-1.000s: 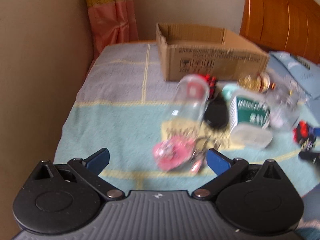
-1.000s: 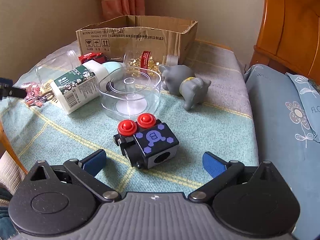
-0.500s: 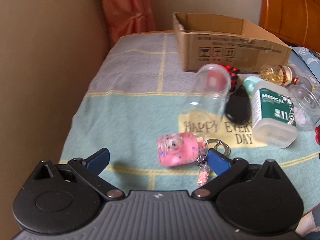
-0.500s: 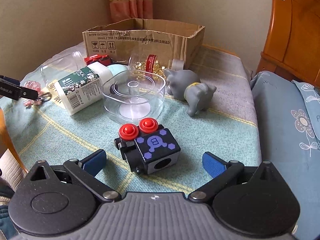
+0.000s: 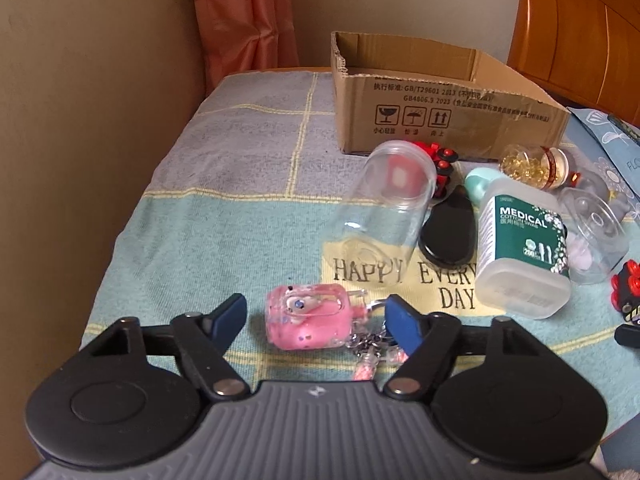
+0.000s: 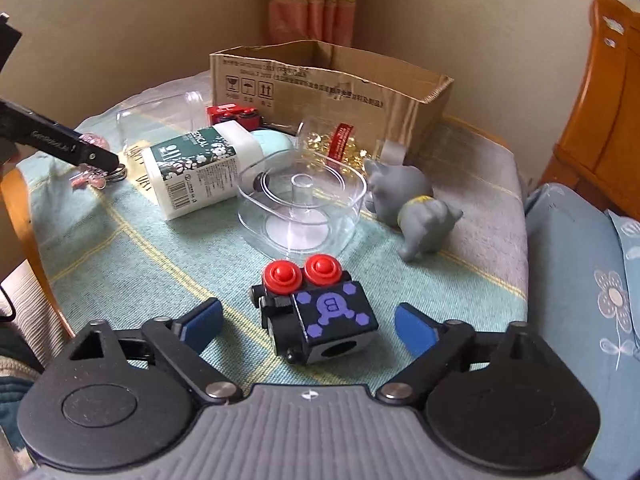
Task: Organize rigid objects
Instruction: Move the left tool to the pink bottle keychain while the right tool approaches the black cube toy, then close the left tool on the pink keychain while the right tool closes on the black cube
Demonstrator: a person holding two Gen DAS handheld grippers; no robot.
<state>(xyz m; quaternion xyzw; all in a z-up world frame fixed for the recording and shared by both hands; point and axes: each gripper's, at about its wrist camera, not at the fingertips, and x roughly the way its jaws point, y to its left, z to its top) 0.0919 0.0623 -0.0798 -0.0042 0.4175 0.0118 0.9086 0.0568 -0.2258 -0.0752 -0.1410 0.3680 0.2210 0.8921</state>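
Note:
My left gripper (image 5: 316,318) is open, its blue fingers on either side of a pink liquid-filled keychain (image 5: 310,322) that lies on the cloth. My right gripper (image 6: 308,322) is open around a black toy cube with red buttons and purple marks (image 6: 320,312), which rests on the cloth. The open cardboard box (image 5: 440,108) stands at the back; it also shows in the right wrist view (image 6: 332,80). The left gripper's finger (image 6: 60,142) shows at the left of the right wrist view.
On the cloth lie a clear jar (image 5: 384,208), a black oval case (image 5: 448,232), a white medical swab box (image 5: 520,252), a clear tub (image 6: 300,208), a jar of gold capsules (image 6: 336,142), a grey elephant toy (image 6: 412,204) and a red toy car (image 6: 236,116). A wall runs along the left.
My left gripper has moved forward and down until the pink keychain sits between its fingers. My right gripper has closed in on the black cube.

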